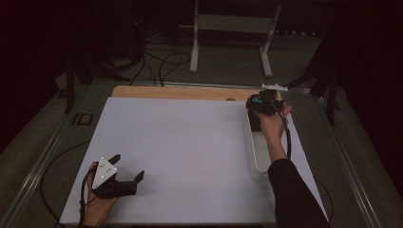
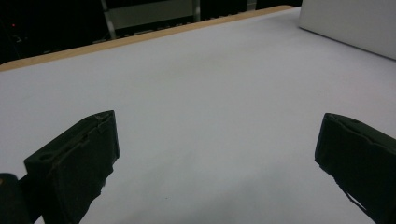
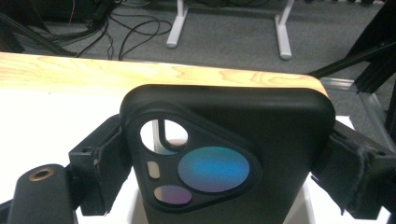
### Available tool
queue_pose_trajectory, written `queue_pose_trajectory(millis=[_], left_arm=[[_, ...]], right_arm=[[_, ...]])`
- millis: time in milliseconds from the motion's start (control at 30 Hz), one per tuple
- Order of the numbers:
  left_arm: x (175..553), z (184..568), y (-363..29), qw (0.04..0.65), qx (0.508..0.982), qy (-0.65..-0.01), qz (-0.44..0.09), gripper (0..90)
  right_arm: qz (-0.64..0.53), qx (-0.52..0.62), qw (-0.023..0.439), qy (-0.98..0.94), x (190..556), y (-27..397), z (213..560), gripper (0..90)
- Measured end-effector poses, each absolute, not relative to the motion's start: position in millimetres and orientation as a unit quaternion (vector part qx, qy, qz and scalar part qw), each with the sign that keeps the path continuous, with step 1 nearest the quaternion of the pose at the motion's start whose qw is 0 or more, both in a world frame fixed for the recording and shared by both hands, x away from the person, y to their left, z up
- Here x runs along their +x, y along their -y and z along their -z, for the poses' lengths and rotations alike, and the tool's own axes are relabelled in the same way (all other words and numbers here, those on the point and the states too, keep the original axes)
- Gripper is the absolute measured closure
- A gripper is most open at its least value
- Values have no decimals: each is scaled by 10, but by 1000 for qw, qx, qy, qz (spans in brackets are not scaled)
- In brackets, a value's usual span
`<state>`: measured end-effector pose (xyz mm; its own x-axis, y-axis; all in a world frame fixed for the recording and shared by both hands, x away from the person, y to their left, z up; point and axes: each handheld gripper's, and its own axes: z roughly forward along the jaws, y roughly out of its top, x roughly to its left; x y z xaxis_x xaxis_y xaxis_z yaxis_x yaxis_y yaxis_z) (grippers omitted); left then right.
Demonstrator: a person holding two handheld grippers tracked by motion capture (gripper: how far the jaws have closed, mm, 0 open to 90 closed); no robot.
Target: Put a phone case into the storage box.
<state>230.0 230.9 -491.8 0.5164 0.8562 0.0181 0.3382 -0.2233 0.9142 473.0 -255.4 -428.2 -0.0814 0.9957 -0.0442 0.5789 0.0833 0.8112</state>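
Note:
A black phone case [image 3: 261, 121] with a three-cornered camera cutout stands upright between the jaws of my right gripper [image 3: 224, 154], which is shut on its two sides. In the high view the right gripper [image 1: 264, 100] holds the phone case [image 1: 254, 122] at the far right of the table, over the far end of a long white tray [image 1: 259, 159]. My left gripper [image 1: 129, 166] rests near the front left corner of the white board [image 1: 180, 152]. In its own view the left gripper [image 2: 219, 154] is open wide with only bare board between the jaws.
A wooden strip [image 1: 176, 91] runs along the far edge of the board. The white tray [image 2: 355, 23] shows at the upper right of the left gripper view. Beyond the table are floor cables [image 1: 161, 61] and a white stand [image 1: 233, 23].

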Motion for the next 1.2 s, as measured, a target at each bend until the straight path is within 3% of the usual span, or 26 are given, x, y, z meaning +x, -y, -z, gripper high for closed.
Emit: queue_pose_trajectory(millis=[1200], left_arm=[[2301,4923,-2297,470,735,-407,-271,2]], right_arm=[[-358,575,313,-666,4689,2612,4193,74]])
